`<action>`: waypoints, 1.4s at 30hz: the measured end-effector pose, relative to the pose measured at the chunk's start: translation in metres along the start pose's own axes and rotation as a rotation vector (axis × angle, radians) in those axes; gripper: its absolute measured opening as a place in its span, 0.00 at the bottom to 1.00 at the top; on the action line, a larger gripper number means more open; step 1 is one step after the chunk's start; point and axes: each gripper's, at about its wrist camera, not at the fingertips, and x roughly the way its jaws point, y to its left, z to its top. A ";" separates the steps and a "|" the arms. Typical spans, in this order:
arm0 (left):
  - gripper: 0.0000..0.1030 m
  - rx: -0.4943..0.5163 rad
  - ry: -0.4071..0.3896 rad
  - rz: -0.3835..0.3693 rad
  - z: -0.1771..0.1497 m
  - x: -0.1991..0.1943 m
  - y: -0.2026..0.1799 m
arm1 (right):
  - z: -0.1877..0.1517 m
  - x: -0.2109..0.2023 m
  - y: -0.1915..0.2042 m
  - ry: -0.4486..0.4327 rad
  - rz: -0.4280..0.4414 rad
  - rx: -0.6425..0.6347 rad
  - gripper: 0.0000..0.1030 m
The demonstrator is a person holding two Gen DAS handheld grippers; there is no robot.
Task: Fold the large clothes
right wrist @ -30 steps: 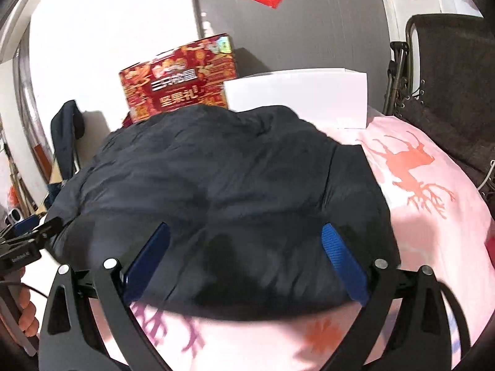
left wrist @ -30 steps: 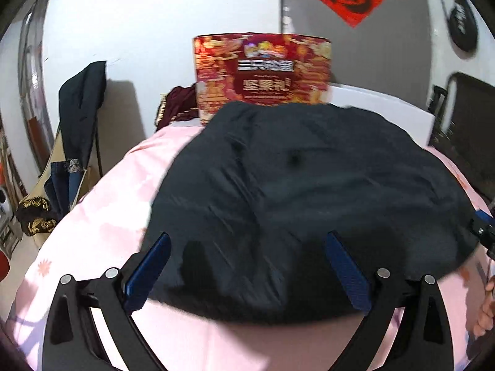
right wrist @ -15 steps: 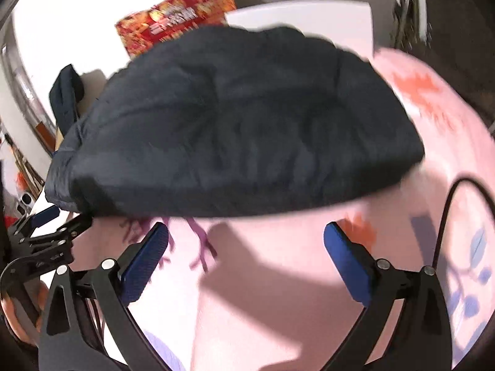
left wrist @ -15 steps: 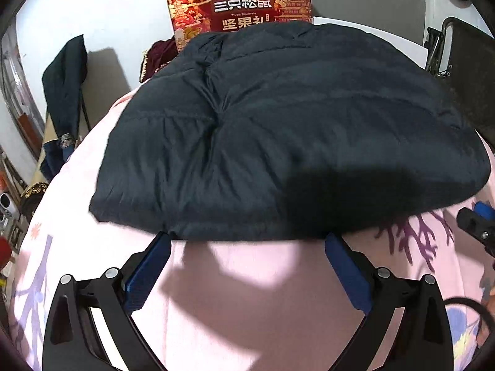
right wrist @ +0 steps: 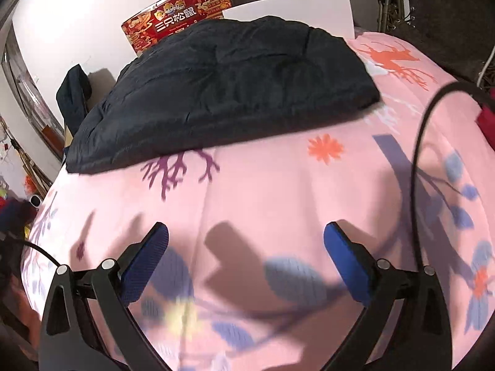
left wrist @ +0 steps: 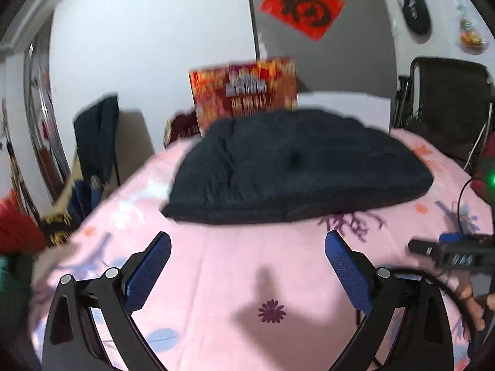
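- Left wrist view: the dark padded jacket point(left wrist: 297, 167) lies folded into a compact bundle on the pink patterned sheet point(left wrist: 235, 278). It now sits well apart from the fingers, whereas one second ago it filled the space between them.
- Left gripper point(left wrist: 247, 266): jaws spread wide, released, holding nothing, with only bare sheet between the blue pads point(left wrist: 148, 272).
- Right wrist view: the jacket point(right wrist: 229, 92) lies at the far part of the sheet point(right wrist: 278, 198), in front of the red gift box point(right wrist: 173, 21) and a white board point(right wrist: 297, 9); half a second ago its near edge lay much closer to the fingers.
- Right gripper point(right wrist: 246, 262): jaws wide apart, empty, above the sheet; contact with the sheet cannot be told.
- A black cable point(right wrist: 417, 160) arcs over the sheet at the right.
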 end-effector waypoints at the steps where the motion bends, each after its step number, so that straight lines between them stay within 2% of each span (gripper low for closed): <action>1: 0.97 -0.003 -0.024 -0.003 0.003 -0.011 0.001 | -0.005 -0.006 0.000 -0.005 -0.013 -0.010 0.95; 5: 0.97 -0.014 -0.120 -0.034 0.019 -0.055 0.008 | -0.020 -0.047 0.007 -0.096 -0.066 -0.068 0.95; 14: 0.97 0.015 -0.280 -0.003 0.030 -0.142 0.001 | -0.009 -0.225 0.041 -0.541 0.073 -0.130 0.95; 18: 0.97 0.037 -0.326 0.002 0.035 -0.167 -0.005 | -0.019 -0.265 0.050 -0.643 0.107 -0.152 0.95; 21: 0.97 0.052 -0.355 0.015 0.033 -0.176 -0.009 | -0.024 -0.268 0.057 -0.651 0.130 -0.176 0.95; 25: 0.97 0.059 -0.330 0.023 0.029 -0.163 -0.012 | -0.024 -0.245 0.061 -0.590 0.128 -0.193 0.95; 29: 0.97 0.039 -0.248 0.024 0.024 -0.131 -0.007 | -0.020 -0.205 0.060 -0.516 0.115 -0.188 0.95; 32: 0.97 0.015 -0.157 0.012 0.019 -0.095 -0.002 | -0.015 -0.164 0.056 -0.423 0.112 -0.173 0.95; 36: 0.97 -0.022 -0.065 0.015 0.016 -0.051 0.010 | -0.004 -0.117 0.051 -0.336 0.071 -0.165 0.95; 39: 0.97 -0.058 -0.020 0.000 0.015 -0.033 0.021 | 0.003 -0.107 0.046 -0.331 0.067 -0.140 0.95; 42: 0.97 -0.065 -0.025 -0.006 0.017 -0.032 0.024 | 0.007 -0.109 0.045 -0.354 0.071 -0.132 0.95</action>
